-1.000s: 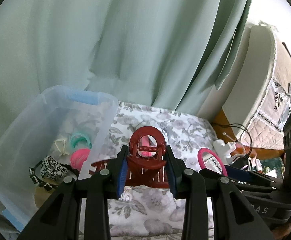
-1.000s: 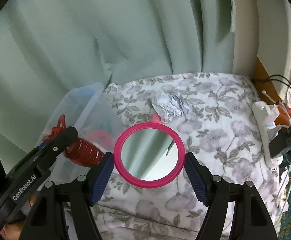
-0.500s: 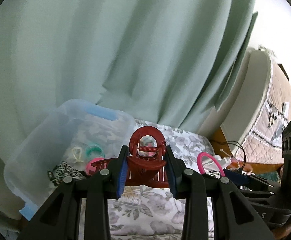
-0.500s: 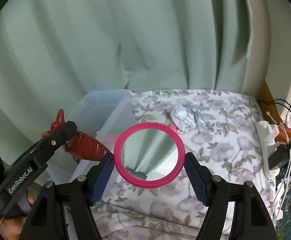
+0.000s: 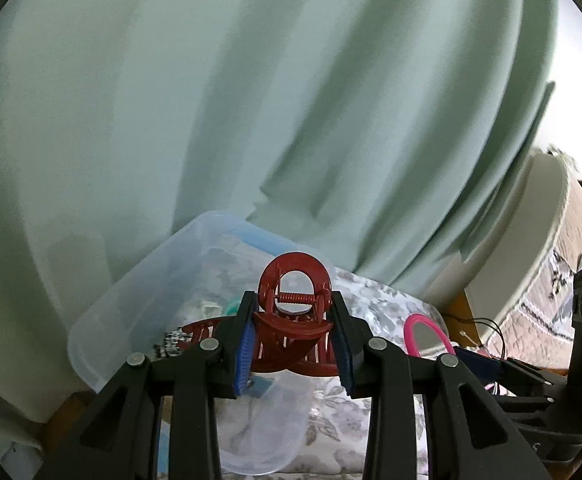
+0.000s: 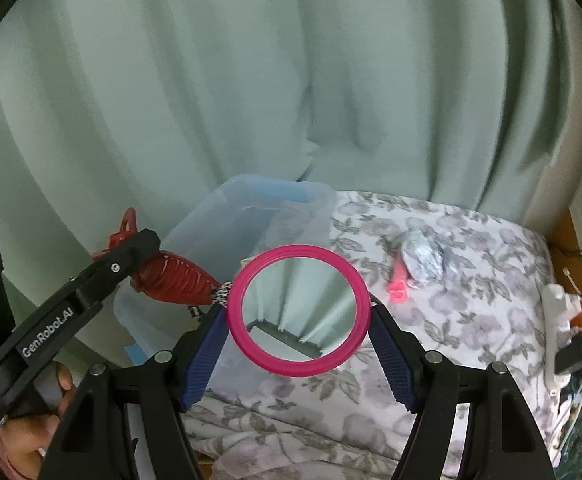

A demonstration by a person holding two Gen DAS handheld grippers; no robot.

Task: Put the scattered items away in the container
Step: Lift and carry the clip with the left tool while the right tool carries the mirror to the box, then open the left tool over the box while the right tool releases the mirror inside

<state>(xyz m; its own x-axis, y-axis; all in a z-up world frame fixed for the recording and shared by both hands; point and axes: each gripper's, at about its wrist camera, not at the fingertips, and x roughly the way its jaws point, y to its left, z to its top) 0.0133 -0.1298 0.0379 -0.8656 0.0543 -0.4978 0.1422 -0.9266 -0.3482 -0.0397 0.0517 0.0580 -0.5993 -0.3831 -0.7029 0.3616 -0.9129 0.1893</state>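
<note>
My left gripper [image 5: 293, 346] is shut on a dark red hair claw clip [image 5: 294, 312] and holds it above the near edge of the clear plastic container [image 5: 139, 292]. The clip also shows in the right wrist view [image 6: 171, 276], over the container [image 6: 227, 216]. My right gripper [image 6: 298, 326] is shut on a round pink-framed mirror [image 6: 298, 312], held above the floral cloth [image 6: 471, 320] beside the container. The mirror also shows in the left wrist view [image 5: 427, 338]. Small hair items lie inside the container, mostly hidden.
A crumpled silver wrapper [image 6: 423, 258] and a small pink item [image 6: 397, 284] lie on the cloth at the right. A white power strip with cables [image 6: 559, 320] sits at the far right edge. A green curtain [image 6: 291, 80] hangs behind.
Both grippers rose and shifted left with their items. The clip now hangs over the container instead of over the cloth beside it. The mirror moved nearer the container.
</note>
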